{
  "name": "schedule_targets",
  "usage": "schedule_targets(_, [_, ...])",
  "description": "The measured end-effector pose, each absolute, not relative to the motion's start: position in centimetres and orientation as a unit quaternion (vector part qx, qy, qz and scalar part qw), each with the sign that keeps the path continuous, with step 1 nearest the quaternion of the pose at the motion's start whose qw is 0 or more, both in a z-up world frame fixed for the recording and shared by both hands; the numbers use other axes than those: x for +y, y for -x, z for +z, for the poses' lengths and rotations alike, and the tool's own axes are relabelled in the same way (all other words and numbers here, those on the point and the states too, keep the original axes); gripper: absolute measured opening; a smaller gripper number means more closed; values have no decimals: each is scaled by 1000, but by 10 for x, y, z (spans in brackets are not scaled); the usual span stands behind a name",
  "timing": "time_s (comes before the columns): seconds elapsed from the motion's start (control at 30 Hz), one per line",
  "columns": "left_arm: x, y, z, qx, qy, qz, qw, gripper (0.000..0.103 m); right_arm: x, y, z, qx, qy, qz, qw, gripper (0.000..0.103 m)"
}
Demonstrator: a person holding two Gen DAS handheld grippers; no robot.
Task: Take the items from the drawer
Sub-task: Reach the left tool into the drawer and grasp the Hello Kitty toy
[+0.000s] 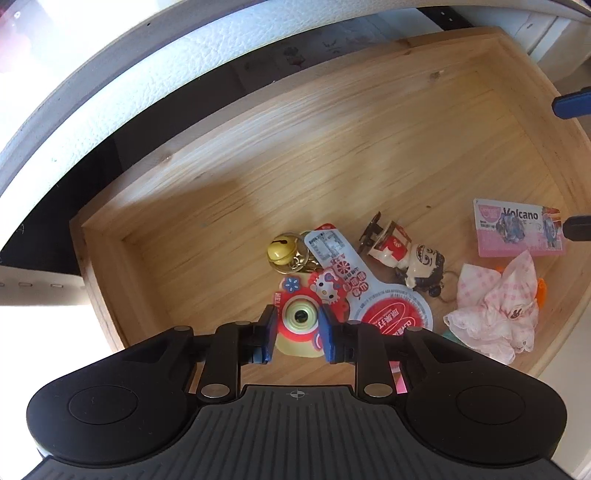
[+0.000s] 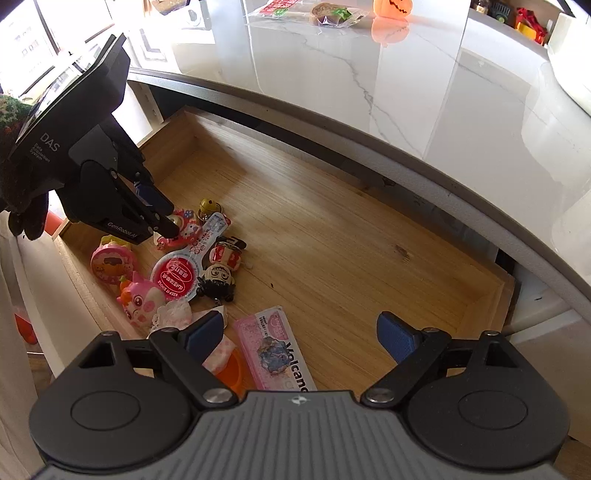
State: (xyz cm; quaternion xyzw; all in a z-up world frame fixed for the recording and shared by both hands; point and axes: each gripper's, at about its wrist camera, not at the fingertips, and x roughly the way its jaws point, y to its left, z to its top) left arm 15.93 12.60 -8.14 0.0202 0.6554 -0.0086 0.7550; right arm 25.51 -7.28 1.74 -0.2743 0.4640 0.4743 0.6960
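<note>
Low middle of the left view: left claw [image 1: 297, 332] pinching the toy camera [image 1: 300, 320], pads on both sides. Best to squeeze firm, then lift straight up, clear of the bell [image 1: 280, 252] behind. Right claw [image 2: 301, 338] spread wide, empty, tipped down over the card [image 2: 277, 350]. Wooden drawer [image 2: 369, 236] open beyond.

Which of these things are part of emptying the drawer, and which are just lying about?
Job: drawer; toy camera between left gripper jaws; bell; figurine keychain; Volcano card.

Lying about: pumpkin and wrapped snack on countertop.
</note>
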Motion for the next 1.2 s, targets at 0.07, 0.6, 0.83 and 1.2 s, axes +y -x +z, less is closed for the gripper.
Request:
schedule_targets(0.07, [124, -153, -80, 639, -51, -23, 767, 30, -72, -255, 16, 464, 274, 472, 698, 93])
schedule_targets(0.6, [133, -141, -78, 592, -55, -62, 802, 33, -71, -256, 16, 464, 268, 474, 699, 101])
schedule_targets(0.83, [139, -146, -75, 605, -50, -43, 793, 33, -69, -256, 14, 468, 267, 475, 696, 103])
schedule_targets(1.2, [150, -147, -71, 614, -39, -7, 788, 34, -71, -254, 14, 461, 269, 481, 695, 103])
